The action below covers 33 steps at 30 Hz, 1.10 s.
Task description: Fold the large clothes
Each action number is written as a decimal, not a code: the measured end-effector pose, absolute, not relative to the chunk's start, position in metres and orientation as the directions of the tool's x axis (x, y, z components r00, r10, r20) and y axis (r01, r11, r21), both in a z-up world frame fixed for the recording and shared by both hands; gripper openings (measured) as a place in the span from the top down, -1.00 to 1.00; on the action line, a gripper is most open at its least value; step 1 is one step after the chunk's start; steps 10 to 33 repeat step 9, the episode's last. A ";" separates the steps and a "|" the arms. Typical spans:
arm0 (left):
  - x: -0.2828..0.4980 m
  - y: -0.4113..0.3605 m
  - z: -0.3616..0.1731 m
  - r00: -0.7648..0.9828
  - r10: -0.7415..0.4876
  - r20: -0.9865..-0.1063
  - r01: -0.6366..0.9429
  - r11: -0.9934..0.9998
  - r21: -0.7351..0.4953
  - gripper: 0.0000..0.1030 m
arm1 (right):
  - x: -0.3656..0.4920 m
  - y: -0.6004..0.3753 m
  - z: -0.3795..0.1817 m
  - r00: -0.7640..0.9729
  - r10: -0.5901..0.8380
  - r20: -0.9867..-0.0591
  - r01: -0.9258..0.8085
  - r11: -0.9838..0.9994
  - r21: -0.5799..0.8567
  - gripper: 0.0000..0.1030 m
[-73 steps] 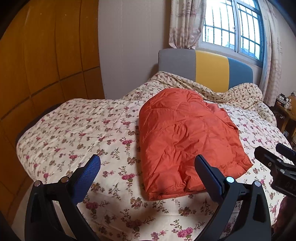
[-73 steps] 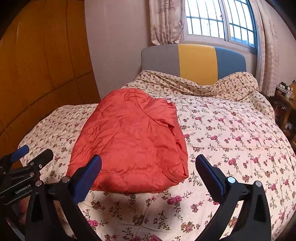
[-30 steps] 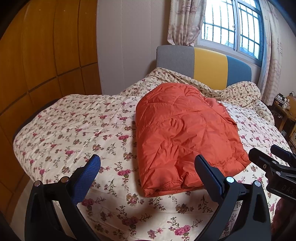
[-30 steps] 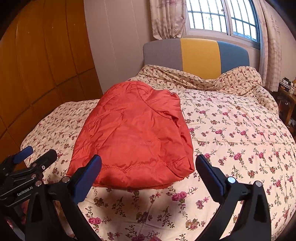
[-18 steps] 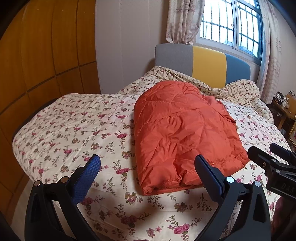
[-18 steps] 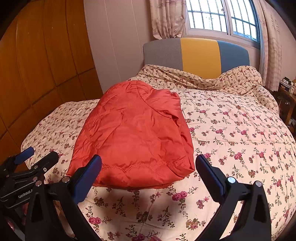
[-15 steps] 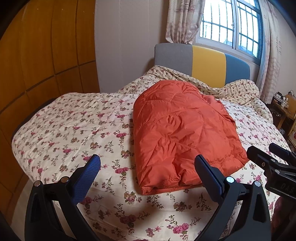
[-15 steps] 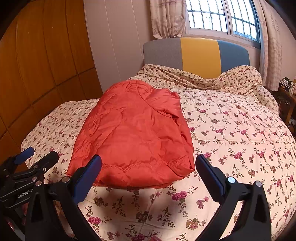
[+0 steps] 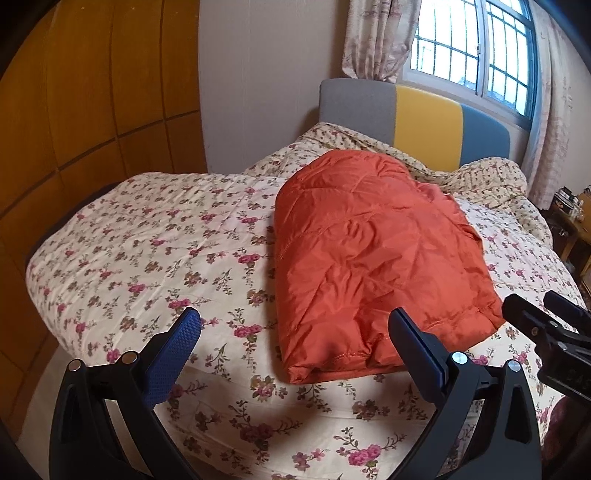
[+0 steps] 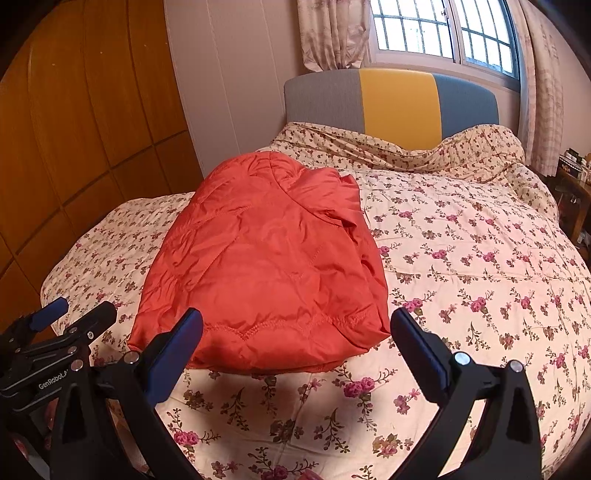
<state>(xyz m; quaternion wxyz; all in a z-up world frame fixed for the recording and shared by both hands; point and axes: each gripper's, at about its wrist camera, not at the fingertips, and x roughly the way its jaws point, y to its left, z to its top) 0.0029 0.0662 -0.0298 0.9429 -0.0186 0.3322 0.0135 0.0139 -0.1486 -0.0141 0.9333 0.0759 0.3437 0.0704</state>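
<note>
**Q:** What is the work surface, and why use it?

**A:** A bed with a floral quilt (image 10: pixel 461 258), set against a grey, yellow and blue headboard (image 10: pixel 391 103) under a barred window (image 10: pixel 443 29), with wooden wardrobe panels (image 9: pixel 92 110) to my left. The quilt gives a broad, soft, flat area, which I judge suits a bulky garment.

**Q:** Where is the garment?

**A:** The orange padded jacket (image 10: pixel 266 280) lies on the quilt toward the wardrobe side, its stitched hem at the near edge and the rest running toward the headboard. It is already a compact, layered rectangle, so I judge the fold to be at or near completion.

**Q:** State of each gripper?

**A:** My left gripper (image 9: pixel 293 334) has its jaws spread wide and holds nothing; it hangs near the foot of the bed, short of the hem. My right gripper (image 10: pixel 295 332) is likewise spread and empty, just short of the hem's right corner. Neither touches the fabric.

**Q:** Why hold them that way?

**A:** Both are clear of the jacket, so it rests undisturbed. Spread jaws also leave me ready to pinch the hem corners should another fold be required.
</note>
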 end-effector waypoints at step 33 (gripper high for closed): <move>0.016 0.066 -0.041 0.737 -0.009 -0.676 -0.024 0.999 -0.040 -0.94 | 0.026 -0.155 -0.024 0.736 0.185 -0.652 -0.056 0.975 0.214 -0.96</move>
